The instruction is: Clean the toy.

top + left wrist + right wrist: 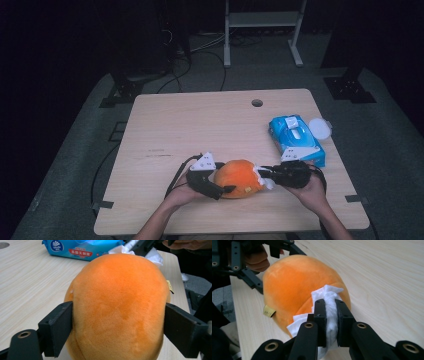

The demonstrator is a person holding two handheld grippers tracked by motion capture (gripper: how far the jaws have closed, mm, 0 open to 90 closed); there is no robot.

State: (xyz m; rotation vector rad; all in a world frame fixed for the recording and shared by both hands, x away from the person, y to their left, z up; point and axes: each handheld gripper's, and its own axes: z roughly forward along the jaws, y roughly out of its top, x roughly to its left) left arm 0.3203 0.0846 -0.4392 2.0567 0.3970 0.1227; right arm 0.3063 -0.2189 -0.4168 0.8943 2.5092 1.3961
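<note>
One orange plush (240,178) near the table's (200,125) front edge, clamped between left gripper (118,327) jaws. One white wipe (329,305) pinched in right gripper (331,315), apparently touching the plush. One blue wipe pack (295,139) and one white lid (320,128) by the right edge.

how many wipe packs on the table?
1: the blue wipe pack lies at the right side of the table, behind the right gripper. A white round lid sits beside it.

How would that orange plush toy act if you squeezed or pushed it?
The plush toy looks soft and fuzzy, so it would likely give under the left gripper pads and weigh little. Its rounded shape might rock or roll, though the fuzzy cover probably resists sliding.
</note>
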